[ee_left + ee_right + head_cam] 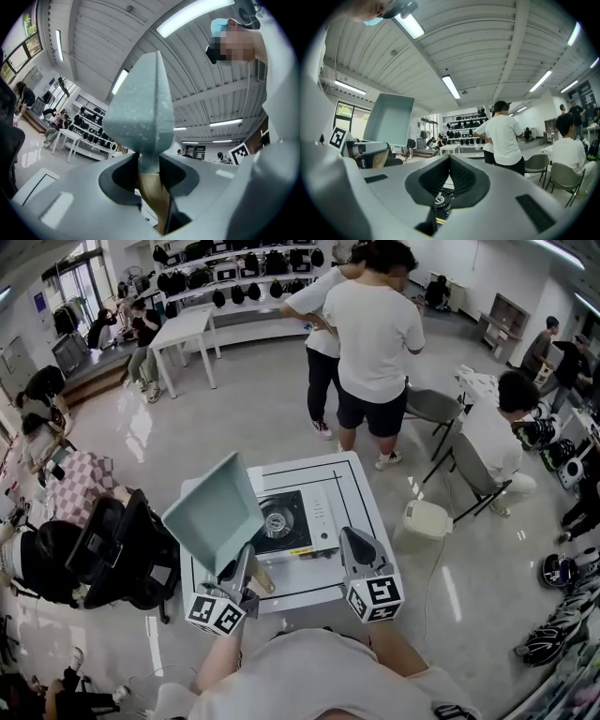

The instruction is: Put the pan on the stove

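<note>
The pan [214, 512] hangs tilted in the air over the table's [352, 470] left side, beside the stove [298, 521] and not on it. Its wooden handle [152, 194] runs down between the jaws of our left gripper [244, 563], which pinch it, so the pan rises straight ahead of that gripper. Our right gripper [354, 542] hovers at the stove's near right corner with its jaws pressed together and nothing between them.

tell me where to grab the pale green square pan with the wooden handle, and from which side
Grip the wooden handle close to where it joins the pale green square pan, coming in from the handle's free end. It is the only narrow part; the body is wide and deep. The left gripper is clamped there now.
</note>
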A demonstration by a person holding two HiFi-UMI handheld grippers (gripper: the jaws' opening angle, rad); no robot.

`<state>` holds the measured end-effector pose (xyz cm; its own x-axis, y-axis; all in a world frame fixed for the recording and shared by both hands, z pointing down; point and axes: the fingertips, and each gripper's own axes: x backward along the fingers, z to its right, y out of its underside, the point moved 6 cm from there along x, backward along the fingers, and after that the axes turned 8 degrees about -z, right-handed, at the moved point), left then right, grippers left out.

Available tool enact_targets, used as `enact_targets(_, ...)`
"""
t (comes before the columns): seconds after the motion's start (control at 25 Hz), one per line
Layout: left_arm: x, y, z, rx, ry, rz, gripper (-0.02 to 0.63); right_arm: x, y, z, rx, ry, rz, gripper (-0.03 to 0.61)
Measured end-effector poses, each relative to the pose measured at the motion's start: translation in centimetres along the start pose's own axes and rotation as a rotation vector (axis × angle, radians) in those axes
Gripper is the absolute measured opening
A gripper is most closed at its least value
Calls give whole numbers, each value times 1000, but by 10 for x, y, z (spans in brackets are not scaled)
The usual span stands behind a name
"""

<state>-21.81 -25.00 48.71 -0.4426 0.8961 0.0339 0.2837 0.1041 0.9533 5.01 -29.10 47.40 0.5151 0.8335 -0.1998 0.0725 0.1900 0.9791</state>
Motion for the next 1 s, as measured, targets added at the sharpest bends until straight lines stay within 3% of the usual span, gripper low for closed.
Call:
enact_targets(0.2,-23,18,-13,142,85,-89,120,-2,6,7,-15,11,-8,9)
enact_targets(0.64,-102,90,-43,627,386,-355,120,-10,19,24,-29,55,-41,9)
enact_targets(0.88,-123,139,-55,932,440,-514,120,-12,23,31,-48,84,-53,8)
enact_targets(1.0,-130,168,-67,1027,420,-576,121,-15,26,34,-60,90,-56,9)
